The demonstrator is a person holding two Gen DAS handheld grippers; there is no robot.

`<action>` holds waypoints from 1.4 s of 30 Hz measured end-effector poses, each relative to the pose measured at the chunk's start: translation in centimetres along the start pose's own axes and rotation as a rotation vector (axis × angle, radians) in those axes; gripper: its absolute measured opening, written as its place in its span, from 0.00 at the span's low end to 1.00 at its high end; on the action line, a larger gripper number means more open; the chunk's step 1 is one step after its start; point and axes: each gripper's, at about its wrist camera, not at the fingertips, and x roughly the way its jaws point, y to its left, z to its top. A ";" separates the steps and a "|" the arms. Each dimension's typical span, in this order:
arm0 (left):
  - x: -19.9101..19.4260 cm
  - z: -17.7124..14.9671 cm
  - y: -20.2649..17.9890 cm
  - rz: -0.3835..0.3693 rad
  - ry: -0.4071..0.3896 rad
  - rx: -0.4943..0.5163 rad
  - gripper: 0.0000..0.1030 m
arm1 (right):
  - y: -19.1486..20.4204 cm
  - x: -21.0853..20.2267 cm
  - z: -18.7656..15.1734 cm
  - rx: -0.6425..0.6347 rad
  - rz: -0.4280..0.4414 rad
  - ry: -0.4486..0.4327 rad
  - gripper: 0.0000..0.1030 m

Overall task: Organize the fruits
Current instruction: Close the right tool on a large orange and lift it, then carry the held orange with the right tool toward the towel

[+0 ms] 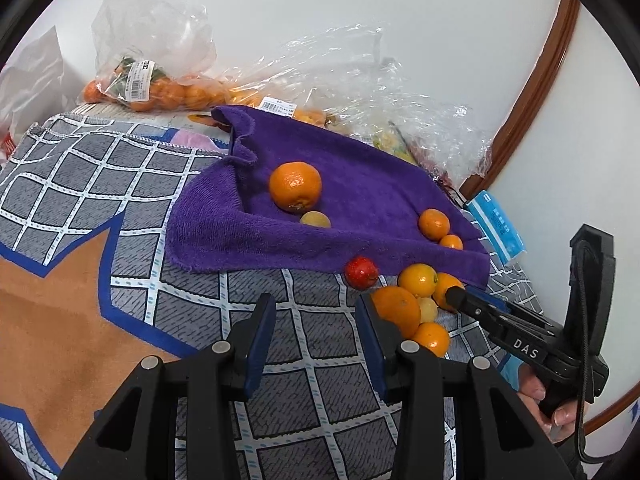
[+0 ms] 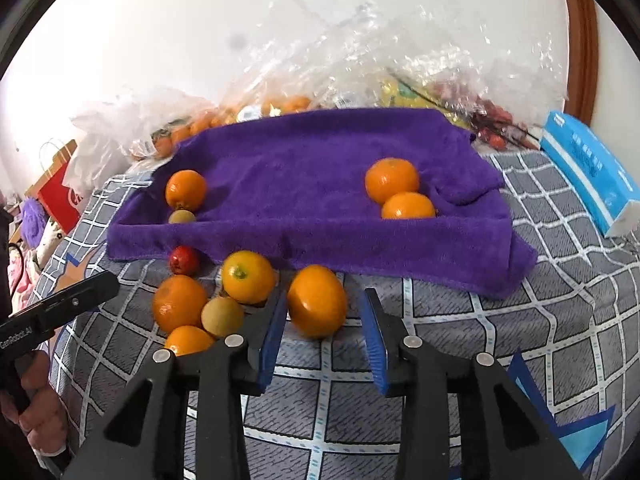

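An orange [image 2: 317,301] lay just in front of the purple towel [image 2: 312,184], squarely between the spread blue pads of the right gripper [image 2: 325,312], which had not closed on it; its longer side appeared to run toward the towel. The left gripper [image 1: 316,320], also open and empty, stood farther from that orange, to the left of the loose pile of fruit [image 1: 416,304] at the towel's front edge. Only the right wrist view showed the orange framed by the pads; the left view showed only the right gripper's tip against it.
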 end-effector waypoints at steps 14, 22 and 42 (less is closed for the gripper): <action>0.2 -0.1 -1.0 0.007 0.020 0.061 0.37 | 0.1 -0.3 -0.1 -0.013 0.060 -0.027 0.30; 0.2 -0.1 -1.5 0.026 0.016 0.089 0.37 | 0.3 -1.6 -0.2 -0.019 0.091 -0.088 0.30; -1.2 -0.8 -2.9 0.061 -0.021 0.149 0.37 | -0.2 -8.6 -2.4 0.055 -0.035 -0.144 0.30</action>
